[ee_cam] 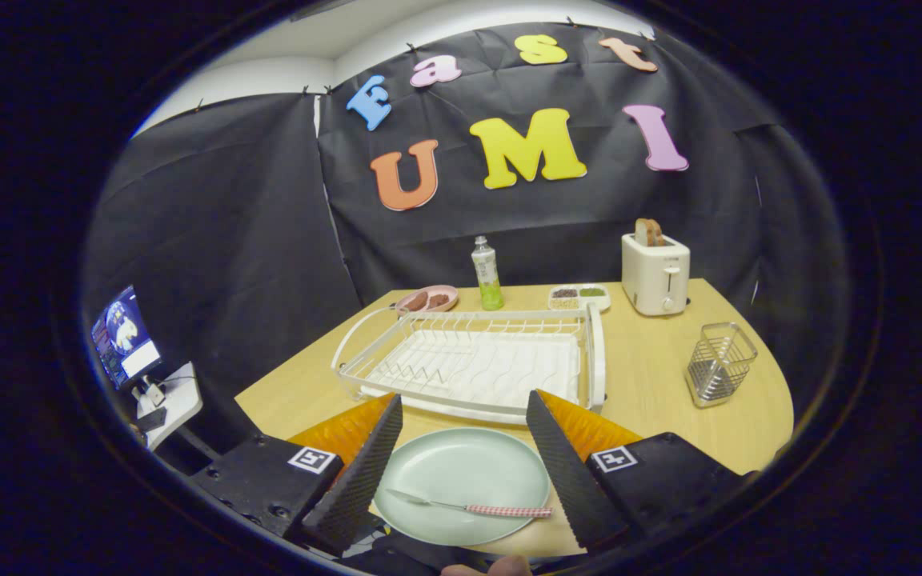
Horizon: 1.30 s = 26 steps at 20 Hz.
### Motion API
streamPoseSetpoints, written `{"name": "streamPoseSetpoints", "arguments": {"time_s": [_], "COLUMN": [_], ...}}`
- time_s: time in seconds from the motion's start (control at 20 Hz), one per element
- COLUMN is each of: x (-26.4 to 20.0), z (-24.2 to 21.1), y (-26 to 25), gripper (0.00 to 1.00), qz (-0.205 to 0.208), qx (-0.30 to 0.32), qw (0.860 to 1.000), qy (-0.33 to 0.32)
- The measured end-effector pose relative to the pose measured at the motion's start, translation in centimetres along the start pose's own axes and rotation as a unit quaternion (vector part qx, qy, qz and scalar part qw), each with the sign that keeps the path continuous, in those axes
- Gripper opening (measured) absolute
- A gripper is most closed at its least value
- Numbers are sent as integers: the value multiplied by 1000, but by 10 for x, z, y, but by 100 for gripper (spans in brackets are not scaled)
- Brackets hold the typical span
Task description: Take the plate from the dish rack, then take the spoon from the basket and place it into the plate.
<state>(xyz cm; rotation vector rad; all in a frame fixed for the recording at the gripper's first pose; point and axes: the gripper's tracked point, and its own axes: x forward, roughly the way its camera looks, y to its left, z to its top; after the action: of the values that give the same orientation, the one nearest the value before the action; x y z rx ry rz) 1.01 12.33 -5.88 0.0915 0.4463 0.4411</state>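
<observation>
A pale green plate [461, 472] lies flat on the wooden table [661, 376], between my two fingers. On it rests a spoon [473, 506] with a red-and-white checked handle, lying across the plate's near part. My gripper [465, 444] is open, its black ridged fingers [369, 472] spread wide to either side of the plate and holding nothing. Just beyond the plate stands the white wire dish rack [473, 364], with no dishes in it. To the right of the rack stands a small wire basket [719, 364], which looks empty.
Along the table's far edge stand a pink dish with food [426, 301], a green bottle [487, 274], a white divided tray [579, 297] and a white toaster [655, 272] with bread in it. A screen on a stand [125, 336] sits off the table's left side.
</observation>
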Motion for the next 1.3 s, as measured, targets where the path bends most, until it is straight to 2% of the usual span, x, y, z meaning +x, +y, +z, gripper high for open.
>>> {"name": "streamPoseSetpoints", "arguments": {"time_s": [0.25, 0.6, 0.85, 1.3], "x": [-36, -83, -83, -61], "z": [33, 56, 42, 15], "y": [-11, -18, -10, -2], "gripper": [100, 100, 100, 100], "qz": [-62, -141, -147, -167], "qx": [-17, -36, -35, -21], "qw": [994, 968, 963, 964], "qy": [-89, -205, -222, -208]}}
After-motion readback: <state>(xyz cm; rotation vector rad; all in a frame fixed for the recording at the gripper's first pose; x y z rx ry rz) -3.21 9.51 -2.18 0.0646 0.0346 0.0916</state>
